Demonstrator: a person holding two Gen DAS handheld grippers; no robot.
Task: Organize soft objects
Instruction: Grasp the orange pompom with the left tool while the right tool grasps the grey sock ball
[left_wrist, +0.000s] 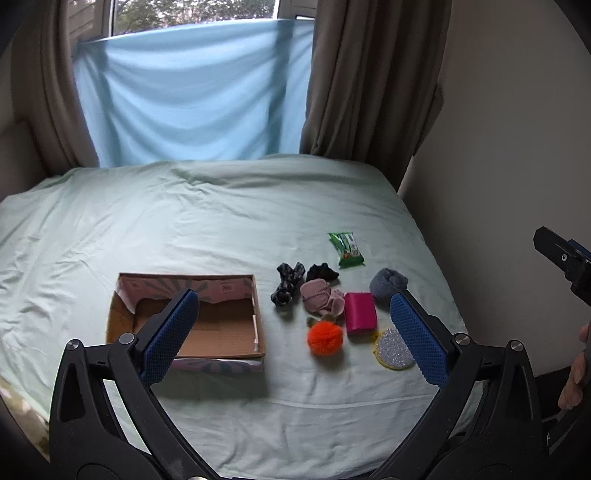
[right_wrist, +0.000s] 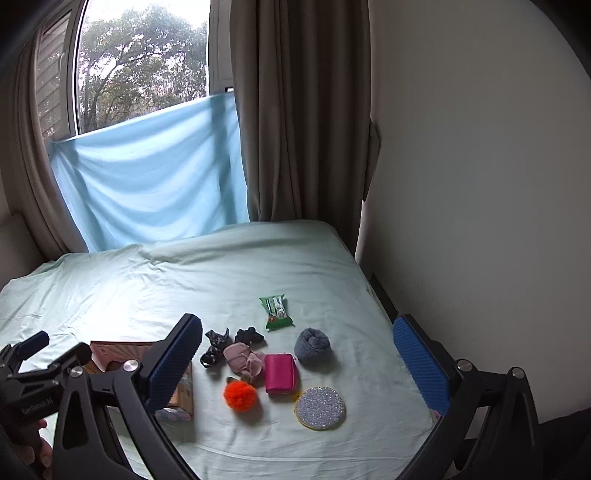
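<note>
An empty cardboard box lies on the pale green bed sheet. To its right sit an orange pompom, a pink pouch, a pink fuzzy item, a patterned scrunchie, a black scrunchie, rolled grey socks, a glittery round disc and a green packet. My left gripper hangs open above the box and pile. My right gripper stands open over the pile.
A blue cloth hangs over the window behind the bed, with brown curtains on both sides. A white wall runs along the bed's right edge. A hand holds the right gripper at the left wrist view's right border.
</note>
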